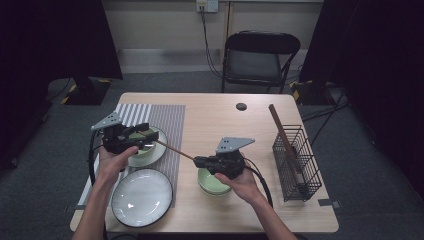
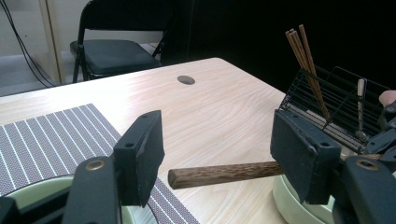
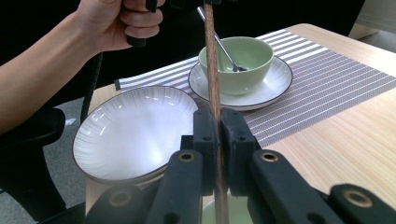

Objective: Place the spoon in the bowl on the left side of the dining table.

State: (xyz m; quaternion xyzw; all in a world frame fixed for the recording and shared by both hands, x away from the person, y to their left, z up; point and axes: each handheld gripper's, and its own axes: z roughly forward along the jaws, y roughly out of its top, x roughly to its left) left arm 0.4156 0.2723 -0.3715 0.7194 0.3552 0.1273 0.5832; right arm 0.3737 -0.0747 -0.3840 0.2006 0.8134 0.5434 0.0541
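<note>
Right gripper view: right gripper [image 3: 218, 135] has its jaws clamped tight on a single wooden chopstick [image 3: 212, 70], which runs straight out from the pads toward the left hand [image 3: 116, 23]. Brown wood, square-ish blunt end, visible grain, slim and rigid.

High view, near edge of the table first: white ribbed plate [image 1: 141, 197] at the near-left corner, half on the striped placemat [image 1: 165, 120]. Right gripper sits over a green bowl [image 1: 210, 182] near the middle of the near edge. The chopstick spans from there toward the left gripper [image 1: 137, 134], above the green bowl on a saucer [image 1: 150, 150] on the mat; a metal spoon [image 3: 224, 51] rests in that bowl.

Left gripper view: jaws stand apart, chopstick end between the pads [image 2: 144, 149] but not pinched; can't confirm any contact on the right pad.

Looks like a hand-over of the chopstick from right to left. To do it well: right keeps its grip until the left jaws close square on the flat faces, well back from the tip so it doesn't pivot. Keep the stick level and clear of the spoon handle.

Far side: wire basket [image 1: 297, 160] at the right edge with more chopsticks [image 1: 282, 132] standing in it. Cable hole [image 1: 241, 106] near the far edge, folding chair [image 1: 260, 55] behind the table.
</note>
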